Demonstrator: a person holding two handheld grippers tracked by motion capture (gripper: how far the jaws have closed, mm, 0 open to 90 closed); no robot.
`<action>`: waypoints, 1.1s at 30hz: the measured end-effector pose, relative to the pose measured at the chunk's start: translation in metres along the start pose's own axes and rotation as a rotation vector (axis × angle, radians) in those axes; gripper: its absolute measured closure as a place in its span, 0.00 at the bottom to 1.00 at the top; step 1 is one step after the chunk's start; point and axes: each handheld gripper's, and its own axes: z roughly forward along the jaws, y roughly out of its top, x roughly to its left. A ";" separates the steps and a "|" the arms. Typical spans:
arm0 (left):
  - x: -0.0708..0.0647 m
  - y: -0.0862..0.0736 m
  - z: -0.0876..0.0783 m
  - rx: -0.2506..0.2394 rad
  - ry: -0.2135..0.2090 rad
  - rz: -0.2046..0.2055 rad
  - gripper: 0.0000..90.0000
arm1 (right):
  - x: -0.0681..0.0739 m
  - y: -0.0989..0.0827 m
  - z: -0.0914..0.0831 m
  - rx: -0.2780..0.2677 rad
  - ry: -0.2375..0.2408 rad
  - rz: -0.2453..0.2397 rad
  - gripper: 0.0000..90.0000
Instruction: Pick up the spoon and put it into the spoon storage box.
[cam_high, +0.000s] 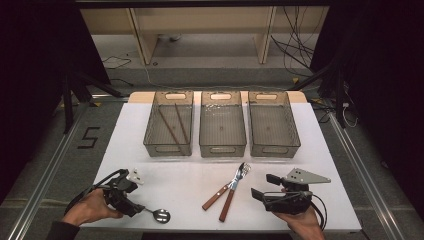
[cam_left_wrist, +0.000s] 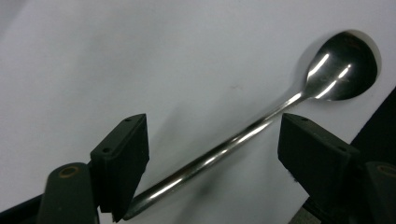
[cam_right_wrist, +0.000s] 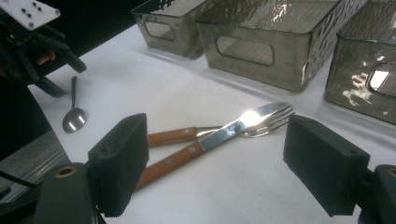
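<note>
A steel spoon (cam_high: 161, 215) lies on the white table near the front left edge, its bowl (cam_left_wrist: 343, 65) pointing away from my left gripper (cam_high: 140, 209). That gripper's jaws stand open on either side of the spoon's handle, with the pads clear of it. A wooden-handled knife (cam_high: 227, 205) lies crossed over a wooden-handled fork (cam_high: 214, 197) at the front centre. My right gripper (cam_high: 264, 186) rests just right of them, open, with nothing between its fingers. In the right gripper view the knife (cam_right_wrist: 187, 156) and fork (cam_right_wrist: 273, 119) lie ahead of the jaws, the spoon (cam_right_wrist: 74, 119) farther off.
Three clear grey bins stand in a row across the table's far half: the left bin (cam_high: 167, 148) holds two brown chopsticks (cam_high: 175, 125), while the middle bin (cam_high: 222, 149) and right bin (cam_high: 275, 149) look bare inside. The table's front edge is close to both hands.
</note>
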 end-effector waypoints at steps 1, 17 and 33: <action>0.000 0.000 0.001 0.006 -0.002 0.008 0.26 | 0.000 0.000 0.000 0.001 0.001 0.001 0.26; 0.000 0.000 0.012 0.073 -0.007 0.084 0.32 | 0.000 0.000 0.001 0.002 0.005 0.001 0.26; -0.004 0.002 0.010 0.082 -0.040 0.156 0.63 | 0.000 0.001 0.000 -0.005 0.003 0.003 0.26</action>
